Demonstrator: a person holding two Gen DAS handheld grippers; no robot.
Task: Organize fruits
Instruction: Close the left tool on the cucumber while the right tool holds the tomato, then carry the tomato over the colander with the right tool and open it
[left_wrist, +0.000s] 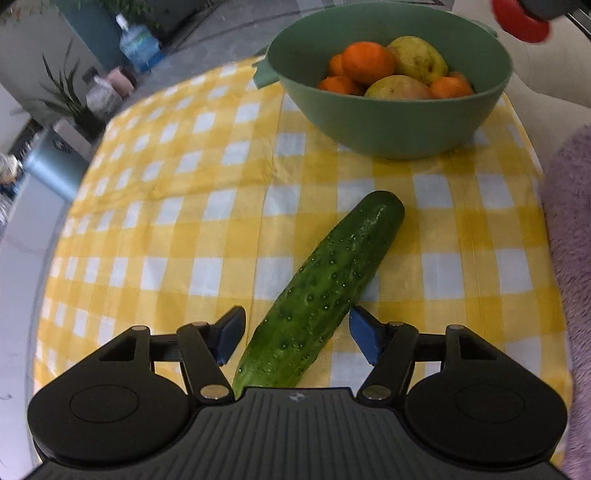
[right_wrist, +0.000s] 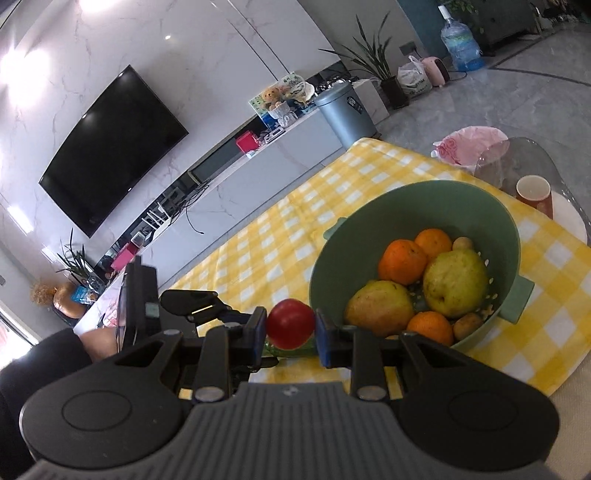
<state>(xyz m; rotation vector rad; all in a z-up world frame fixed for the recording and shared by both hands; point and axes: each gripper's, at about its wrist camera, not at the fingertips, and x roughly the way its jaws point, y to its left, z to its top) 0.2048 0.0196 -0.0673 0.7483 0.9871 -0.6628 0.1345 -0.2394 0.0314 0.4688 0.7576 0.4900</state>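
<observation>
A long green cucumber (left_wrist: 325, 288) lies on the yellow checked cloth (left_wrist: 184, 221), its near end between the fingers of my left gripper (left_wrist: 295, 317). That gripper is open: the left pad stands clear of the cucumber and the right pad is right at its side. My right gripper (right_wrist: 290, 325) is shut on a red tomato (right_wrist: 290, 323), held in the air beside the green colander bowl (right_wrist: 332, 266). The tomato (left_wrist: 521, 18) also shows in the left wrist view, above the bowl (left_wrist: 388, 125). The bowl holds oranges (right_wrist: 402, 260) and yellow-green pears (right_wrist: 456, 282).
A paper cup (right_wrist: 533, 192) and a pink plastic bag (right_wrist: 469, 144) sit beyond the bowl near the glass table's far edge. Purple fuzzy fabric (left_wrist: 572, 258) borders the cloth on the right. A grey bin (right_wrist: 345, 110) stands on the floor past the table.
</observation>
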